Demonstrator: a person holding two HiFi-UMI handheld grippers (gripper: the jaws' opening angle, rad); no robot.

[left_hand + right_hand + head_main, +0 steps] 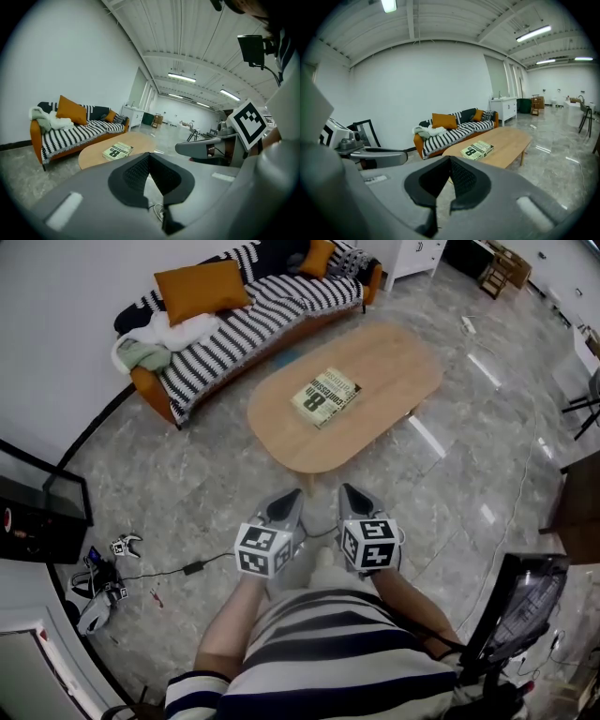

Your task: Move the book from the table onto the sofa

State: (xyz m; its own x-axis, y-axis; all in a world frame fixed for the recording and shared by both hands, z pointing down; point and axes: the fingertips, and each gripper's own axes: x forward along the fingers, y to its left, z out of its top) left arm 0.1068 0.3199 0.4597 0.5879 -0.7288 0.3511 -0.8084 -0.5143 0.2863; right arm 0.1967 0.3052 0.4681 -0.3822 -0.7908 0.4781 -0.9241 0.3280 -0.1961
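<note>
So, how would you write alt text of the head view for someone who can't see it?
Seen from above, a book lies on an oval wooden table, with a striped sofa beyond it. Nearer, a person in a striped shirt holds the left gripper and right gripper side by side, both shut and empty, short of the table.

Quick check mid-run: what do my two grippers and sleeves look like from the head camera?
Both the left gripper and right gripper have grey, tapering shells, each bearing a white cube with black square markers. Their fingers carry black ribbed pads. The person wears a black-and-white striped short-sleeved shirt.
</note>
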